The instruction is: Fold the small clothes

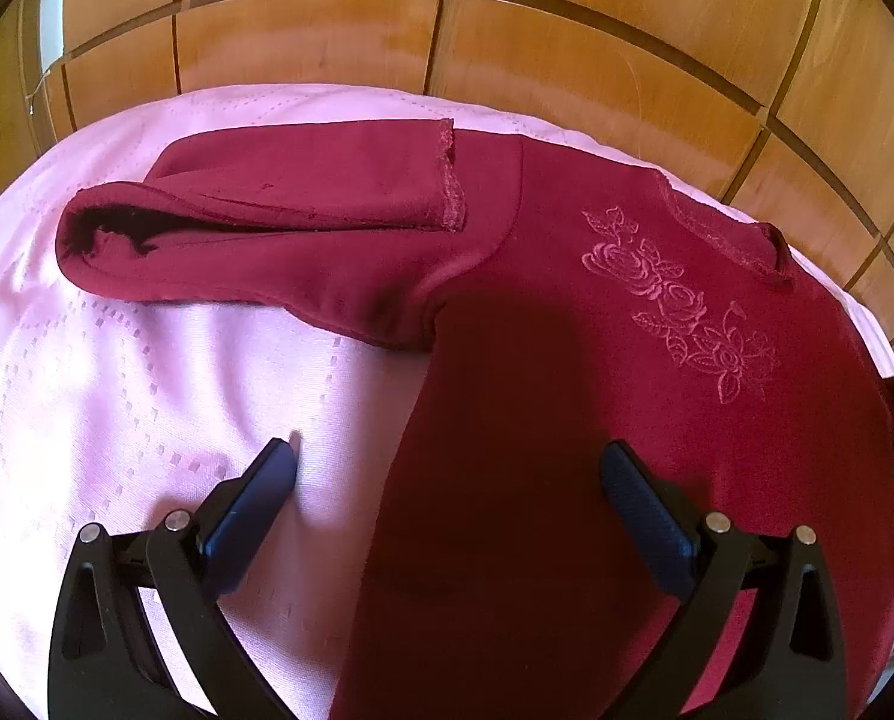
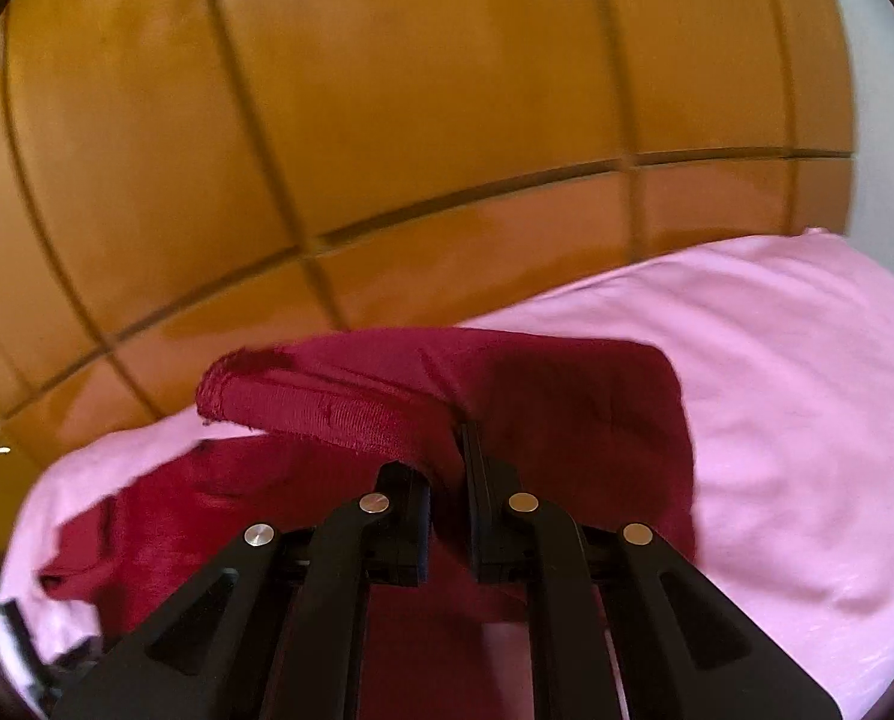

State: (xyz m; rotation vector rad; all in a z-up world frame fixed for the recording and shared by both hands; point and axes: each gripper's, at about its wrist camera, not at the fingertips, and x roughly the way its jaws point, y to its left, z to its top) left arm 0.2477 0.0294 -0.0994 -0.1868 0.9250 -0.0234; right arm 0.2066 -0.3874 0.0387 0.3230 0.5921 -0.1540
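A dark red top (image 1: 597,360) was laid out on a pink bedspread (image 1: 117,390), with a wooden panelled wall (image 1: 567,60) standing behind the bed. In the left wrist view, one sleeve (image 1: 279,210) had been folded across so that its ribbed cuff (image 1: 453,180) rested near the shoulder, and a rose embroidery (image 1: 675,306) was seen on the chest, just below the neckline. The left gripper (image 1: 447,468) was held over the lower body of the garment with its jaws spread wide; one blue-padded finger (image 1: 255,498) was placed over the bare bedspread and the other over the red cloth (whether either pad actually touched the surface could not be told). In the right wrist view, which was somewhat blurred, the right gripper (image 2: 450,480) was pressed together on a fold of the other sleeve (image 2: 357,402), and the cloth was seen lifted off the bedspread (image 2: 777,390), draped over the fingertips with its ribbed cuff end pointing to the left. The rest of the red fabric (image 2: 207,510) was spread beneath and to the left of that gripper.
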